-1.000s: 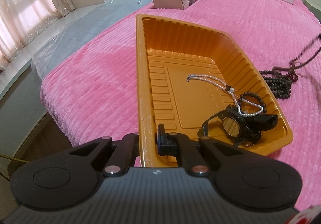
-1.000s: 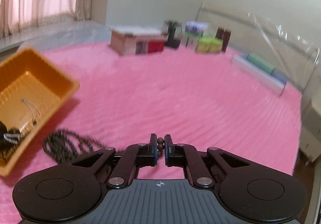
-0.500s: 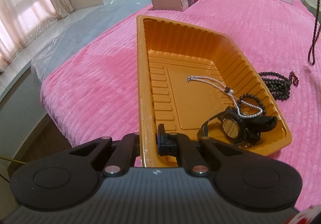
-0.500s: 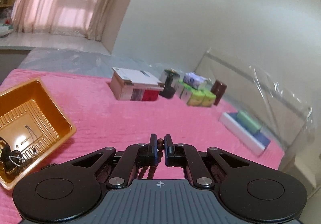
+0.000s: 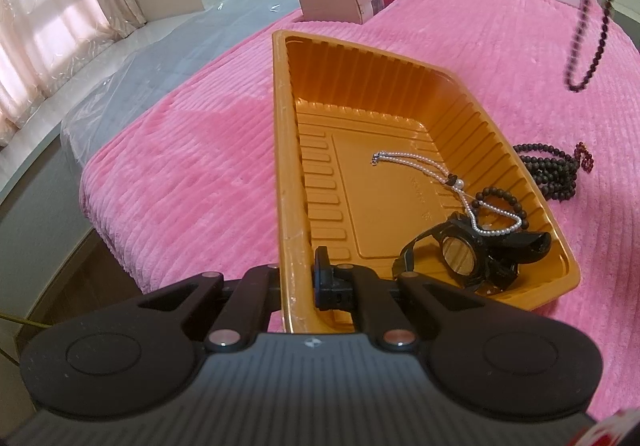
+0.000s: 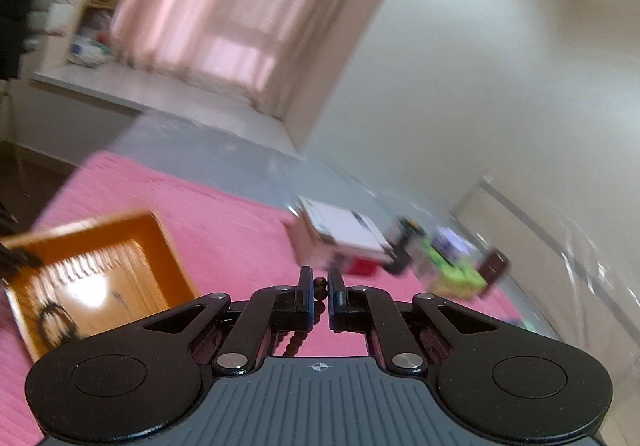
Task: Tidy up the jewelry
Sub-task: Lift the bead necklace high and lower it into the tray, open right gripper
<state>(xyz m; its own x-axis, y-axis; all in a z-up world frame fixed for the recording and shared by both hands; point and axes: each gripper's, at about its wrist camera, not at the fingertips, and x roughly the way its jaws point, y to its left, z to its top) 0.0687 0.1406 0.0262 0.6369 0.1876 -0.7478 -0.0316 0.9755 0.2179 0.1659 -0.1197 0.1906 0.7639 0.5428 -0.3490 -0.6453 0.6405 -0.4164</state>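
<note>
In the left wrist view, the left gripper (image 5: 298,280) has its jaws shut on the near-left wall of the orange tray (image 5: 285,150), which sits on the pink bed (image 5: 192,150). Inside the tray, toward its near right corner, lie a pearl chain (image 5: 436,182), a small bead bracelet (image 5: 500,198) and a black watch (image 5: 468,254). A coil of dark beads (image 5: 548,170) lies on the bed just outside the tray's right wall. Up at the right a dark bead strand (image 5: 592,18) hangs in the air as a long vertical loop, to the right of the tray and well above the bed. In the blurred right wrist view, the right gripper (image 6: 319,288) has its jaws nearly closed on that strand (image 6: 296,342), which drops below them; the tray (image 6: 168,242) lies low to the left. The strand likely must go left and down, so it clears the right wall and settles in the tray.
</note>
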